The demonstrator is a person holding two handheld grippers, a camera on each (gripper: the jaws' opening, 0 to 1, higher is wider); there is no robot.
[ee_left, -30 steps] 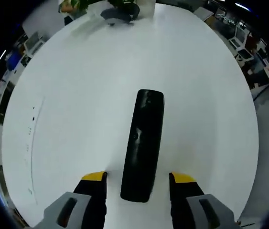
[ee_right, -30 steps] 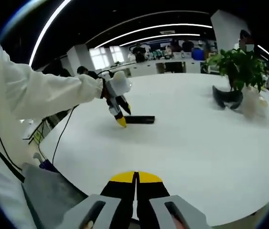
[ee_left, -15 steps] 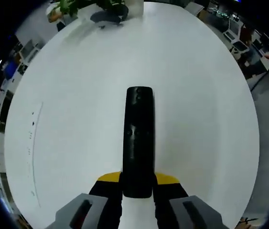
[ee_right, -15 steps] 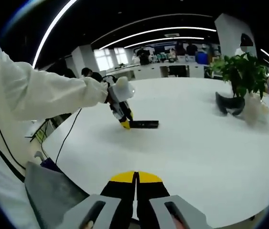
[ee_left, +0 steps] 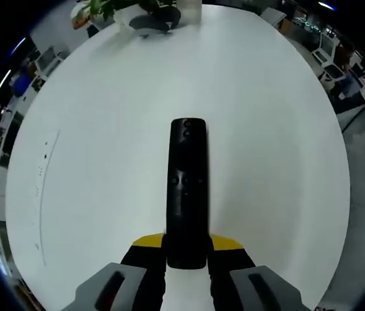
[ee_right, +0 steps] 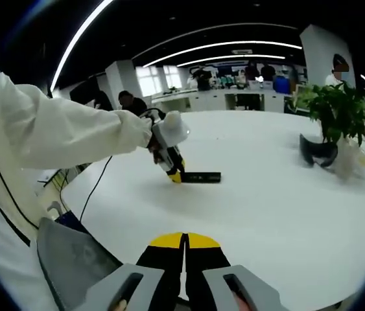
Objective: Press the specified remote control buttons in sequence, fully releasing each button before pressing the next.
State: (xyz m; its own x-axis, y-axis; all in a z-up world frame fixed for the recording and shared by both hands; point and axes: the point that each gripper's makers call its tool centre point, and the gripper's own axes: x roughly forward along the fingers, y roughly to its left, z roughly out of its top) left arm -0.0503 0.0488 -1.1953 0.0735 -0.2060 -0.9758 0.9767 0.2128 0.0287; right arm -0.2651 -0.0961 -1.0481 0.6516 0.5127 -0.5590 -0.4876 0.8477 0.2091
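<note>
In the left gripper view the left gripper [ee_left: 187, 249] was clamped on the near end of the black remote control [ee_left: 187, 188], its yellow-tipped jaws pressed against both long sides, while the remote lay flat on the white table [ee_left: 91, 155] with its button face up and its far end pointing away along the jaws. In the right gripper view the right gripper [ee_right: 185, 244] hung above the near edge of the table with its jaws closed together on nothing, well apart from the remote [ee_right: 201, 177], which sat near the middle of the table at the tip of the other gripper [ee_right: 172, 170]. The step in hand looked to be steadying the remote so the buttons could be pressed. To do that well, the left grip should stay low and level so the body does not rock, and the right tip should come down squarely on one button, then lift fully clear before the next. Farther off, a potted plant [ee_right: 338, 116] and a dark curved object [ee_right: 318, 151] stood near the far edge of the table, clear of the work.
</note>
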